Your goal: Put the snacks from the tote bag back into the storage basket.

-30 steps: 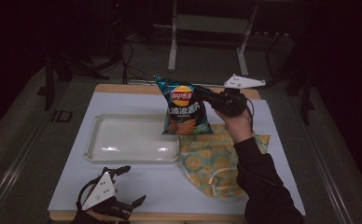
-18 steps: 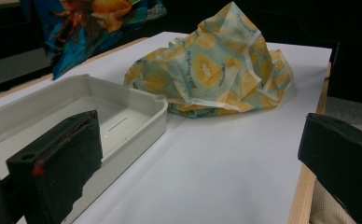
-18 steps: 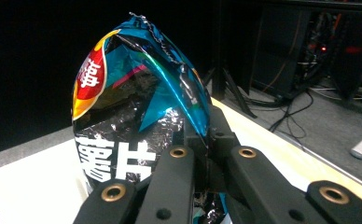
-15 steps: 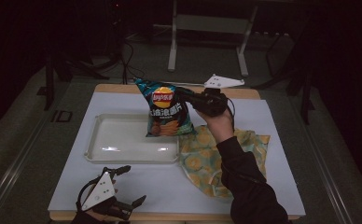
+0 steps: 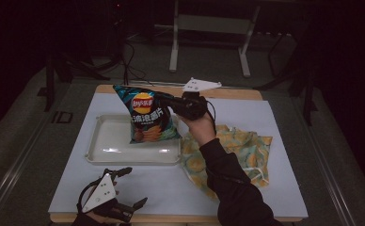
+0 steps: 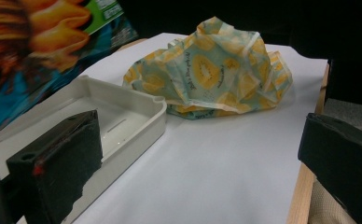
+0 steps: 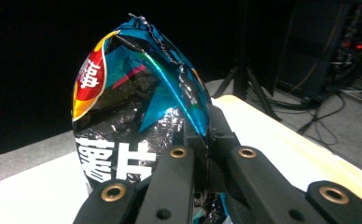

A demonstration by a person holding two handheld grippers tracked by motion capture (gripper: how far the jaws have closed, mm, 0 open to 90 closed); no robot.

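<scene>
High view: right gripper (image 5: 173,104), clenched on chip bag (image 5: 147,117), now farther left above tray (image 5: 100,148); left gripper (image 5: 126,188) released.

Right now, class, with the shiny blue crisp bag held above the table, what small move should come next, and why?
Probably lower it: the right gripper pinches the shiny blue crisp bag by its edge, hanging over the shallow white plastic tray.

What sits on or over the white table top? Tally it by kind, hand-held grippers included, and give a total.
Chip bag: 1
White tray: 1
Yellow-patterned cloth: 1
Hand-held grippers: 2, the left hand-held gripper and the right hand-held gripper
Total: 5
</scene>
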